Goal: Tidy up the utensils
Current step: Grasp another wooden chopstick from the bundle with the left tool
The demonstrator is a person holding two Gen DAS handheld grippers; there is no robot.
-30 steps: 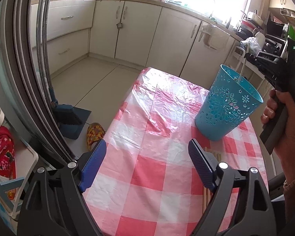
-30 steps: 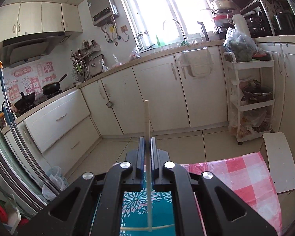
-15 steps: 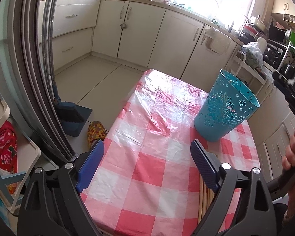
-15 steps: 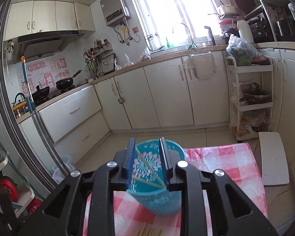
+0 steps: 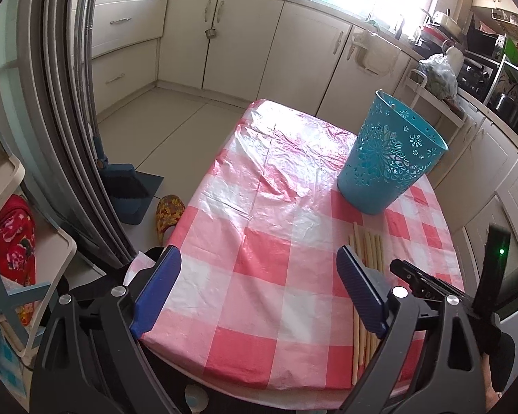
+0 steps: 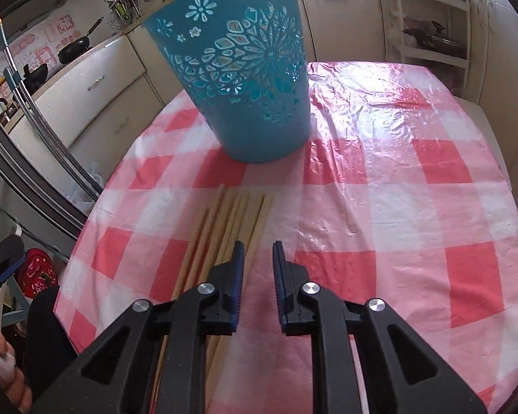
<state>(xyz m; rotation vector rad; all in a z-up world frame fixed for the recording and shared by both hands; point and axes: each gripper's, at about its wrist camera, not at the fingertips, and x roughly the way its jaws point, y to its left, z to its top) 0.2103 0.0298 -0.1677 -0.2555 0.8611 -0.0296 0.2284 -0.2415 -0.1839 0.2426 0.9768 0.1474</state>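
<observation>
A teal cut-out basket (image 5: 390,162) (image 6: 248,79) stands upright on the pink checked tablecloth (image 5: 266,207) (image 6: 397,179). Several wooden chopsticks (image 6: 231,217) (image 5: 369,248) lie side by side on the cloth in front of it. My right gripper (image 6: 257,258) is open a little and empty, low over the near ends of the chopsticks; the rightmost stick runs between its jaws. My left gripper (image 5: 259,289) is wide open and empty above the table's near edge, left of the chopsticks. The right gripper's body shows at the lower right of the left wrist view (image 5: 428,286).
Cream kitchen cabinets (image 5: 245,41) run behind the table. A dustpan and broom (image 5: 127,186) and a slipper (image 5: 169,214) lie on the floor at left. A white shelf cart (image 6: 431,24) stands beyond the table. The fridge door (image 5: 51,103) is close on the left.
My right gripper let a chopstick go into the basket, opened, then dropped down and back to the chopsticks on the cloth. My left gripper drew back slightly.
</observation>
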